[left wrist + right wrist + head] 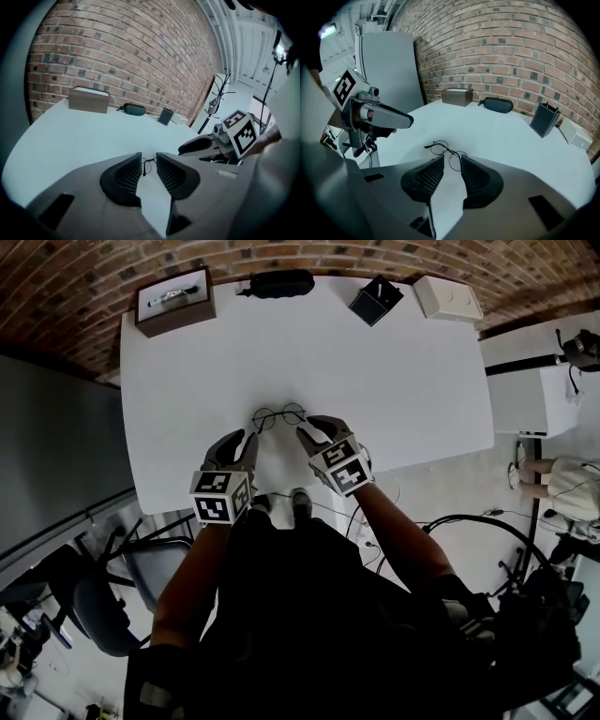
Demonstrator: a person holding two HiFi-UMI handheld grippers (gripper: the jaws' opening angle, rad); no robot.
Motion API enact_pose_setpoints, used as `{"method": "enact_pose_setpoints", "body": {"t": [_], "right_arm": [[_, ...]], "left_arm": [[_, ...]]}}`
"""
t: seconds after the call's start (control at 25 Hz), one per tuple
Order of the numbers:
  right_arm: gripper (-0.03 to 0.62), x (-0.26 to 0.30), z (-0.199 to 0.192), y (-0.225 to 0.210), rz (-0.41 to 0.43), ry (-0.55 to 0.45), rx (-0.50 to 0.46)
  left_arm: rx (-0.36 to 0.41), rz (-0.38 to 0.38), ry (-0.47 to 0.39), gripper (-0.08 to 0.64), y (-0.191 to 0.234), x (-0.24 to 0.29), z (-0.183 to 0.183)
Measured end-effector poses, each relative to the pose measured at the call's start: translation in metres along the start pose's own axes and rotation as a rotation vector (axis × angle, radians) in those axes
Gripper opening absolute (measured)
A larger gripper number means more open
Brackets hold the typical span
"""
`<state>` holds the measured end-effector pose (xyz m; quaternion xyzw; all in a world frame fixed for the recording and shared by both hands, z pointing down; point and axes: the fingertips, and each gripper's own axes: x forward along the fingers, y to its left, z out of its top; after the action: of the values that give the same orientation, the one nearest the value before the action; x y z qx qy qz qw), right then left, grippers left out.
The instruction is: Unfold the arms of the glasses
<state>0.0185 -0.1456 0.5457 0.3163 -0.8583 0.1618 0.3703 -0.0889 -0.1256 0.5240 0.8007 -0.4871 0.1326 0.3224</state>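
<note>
White tabletop [394, 381] against a brick wall, with the glasses [278, 415] lying flat on it, close to the near edge and about the middle of its width. Both of my grippers sit just on the near side of them. The left gripper [240, 441] has its jaws a narrow gap apart with nothing in them. The right gripper [313, 430] is also narrowly parted, its tips just beside the right lens but not pressing on it.

My worry is the frame: it is thin wire, and a pinch on a lens or the bridge could bend it. The smooth top gives it no hold, so a push from one side alone could slide it. A drag towards me could take it off the near edge. The two grippers are also close together and could knock each other over so small a thing.

Room is good elsewhere. Left, right and far of the glasses the table is bare, up to the brown box [173, 298], dark case [279, 282], black box [375, 299] and white box [448, 296] lined along the far edge
</note>
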Motion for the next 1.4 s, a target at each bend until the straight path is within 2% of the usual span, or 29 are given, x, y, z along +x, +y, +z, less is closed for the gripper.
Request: {"method": "enact_pose_setpoints", "body": {"t": [0.4, 0.56, 0.84, 1.04, 1.2, 1.4], "right_arm": [[0.080, 0.030, -0.028, -0.018, -0.044, 0.078, 0.008], [0.080, 0.038, -0.037, -0.018, -0.040, 0.096, 0.017], [0.080, 0.047, -0.044, -0.019, -0.028, 0.096, 0.026], [0.066, 0.049, -0.045, -0.023, -0.035, 0.102, 0.024], [0.043, 0.049, -0.044, -0.022, -0.036, 0.095, 0.026], [0.031, 0.048, -0.044, -0.021, -0.042, 0.085, 0.025]], "left_arm": [[0.040, -0.014, 0.134, 0.090, 0.006, 0.040, -0.035], [0.022, -0.036, 0.189, 0.089, 0.005, 0.047, -0.042], [0.044, -0.012, 0.217, 0.089, 0.011, 0.056, -0.051], [0.027, -0.030, 0.231, 0.089, 0.009, 0.062, -0.053], [0.037, -0.017, 0.249, 0.045, 0.013, 0.064, -0.055], [0.024, -0.031, 0.259, 0.035, 0.011, 0.064, -0.057]]}}
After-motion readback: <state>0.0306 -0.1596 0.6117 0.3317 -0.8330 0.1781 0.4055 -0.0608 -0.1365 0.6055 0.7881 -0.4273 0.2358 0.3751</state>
